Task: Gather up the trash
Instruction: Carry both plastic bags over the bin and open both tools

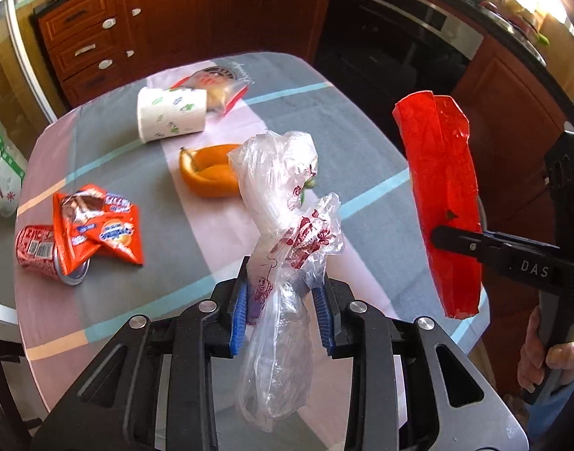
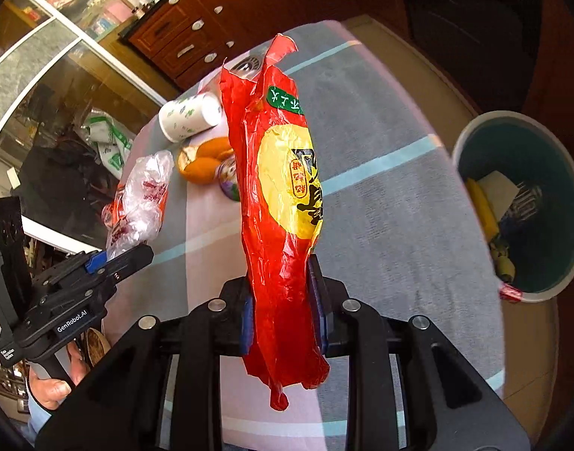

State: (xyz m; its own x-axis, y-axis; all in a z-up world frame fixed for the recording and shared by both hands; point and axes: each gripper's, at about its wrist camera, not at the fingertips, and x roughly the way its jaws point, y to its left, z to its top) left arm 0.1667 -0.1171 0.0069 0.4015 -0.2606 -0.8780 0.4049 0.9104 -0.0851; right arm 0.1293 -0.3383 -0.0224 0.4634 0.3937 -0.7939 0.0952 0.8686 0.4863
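Note:
My left gripper [image 1: 283,300] is shut on a clear plastic bag with red print [image 1: 283,233] and holds it above the table; both also show in the right wrist view, gripper [image 2: 110,259] and bag [image 2: 144,195]. My right gripper [image 2: 283,300] is shut on a long red wrapper with a yellow patch [image 2: 279,195], held upright over the table's right side. The left wrist view shows that gripper [image 1: 448,240] and wrapper [image 1: 444,195] at the table's right edge. A teal trash bin [image 2: 550,173] with some trash inside stands on the floor to the right.
On the striped tablecloth [image 1: 136,300] lie orange peel [image 1: 208,173], a paper cup on its side [image 1: 170,112], a zip bag with food [image 1: 219,90], orange snack wrappers [image 1: 99,225] and a crushed red can [image 1: 39,251]. Wooden cabinets [image 1: 155,11] and an oven [image 1: 399,30] stand behind.

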